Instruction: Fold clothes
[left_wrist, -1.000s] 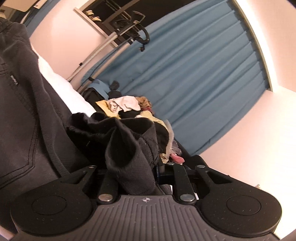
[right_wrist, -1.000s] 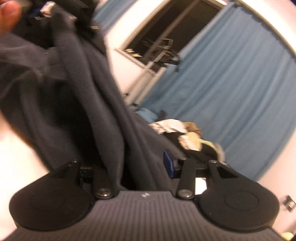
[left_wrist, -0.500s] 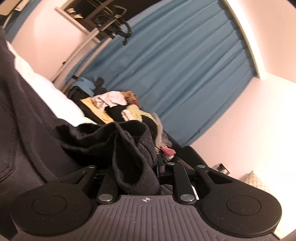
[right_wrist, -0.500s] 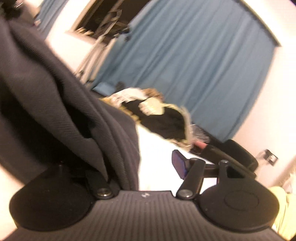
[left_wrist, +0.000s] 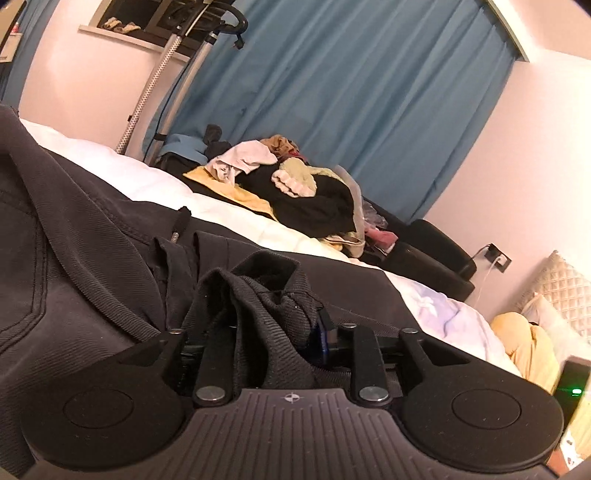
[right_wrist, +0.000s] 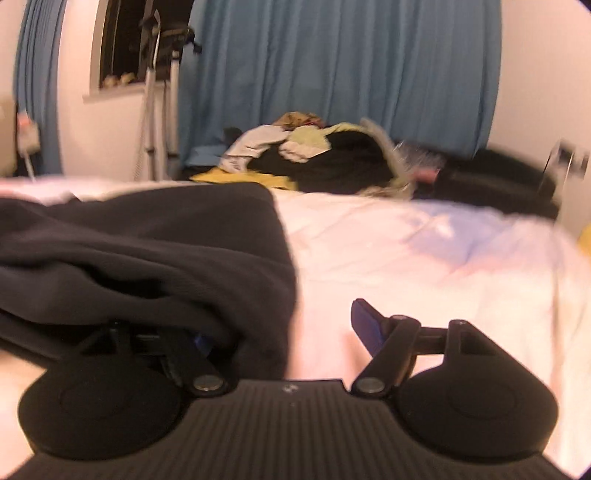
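The dark grey garment (left_wrist: 110, 266) lies spread over the white bed (left_wrist: 122, 173), filling the left wrist view from nine o'clock across to the centre, a bunched fold of it (left_wrist: 258, 306) standing up at six o'clock; the left gripper (left_wrist: 269, 343) has that fold between its fingers, its jaws have just been opening, and the blue pad (left_wrist: 322, 338) at the right finger sits close against the cloth; whether the pads still press on it I cannot tell, since the fold hides the other finger; in the right wrist view, which is blurred, the same garment (right_wrist: 147, 251) lies from nine o'clock to the centre, draped over the left finger of the right gripper (right_wrist: 284, 332); its jaws have just been opening and stand spread, the blue-padded right finger (right_wrist: 364, 325) well clear of the fabric over bare sheet, so nothing is pinched there; at twelve o'clock beyond the bed sits a pile of mixed clothes (left_wrist: 295, 192), black, yellow and pale pieces heaped together, in front of a blue curtain (left_wrist: 351, 92); a yellow cushion (left_wrist: 524, 343) shows at three o'clock in the left view.
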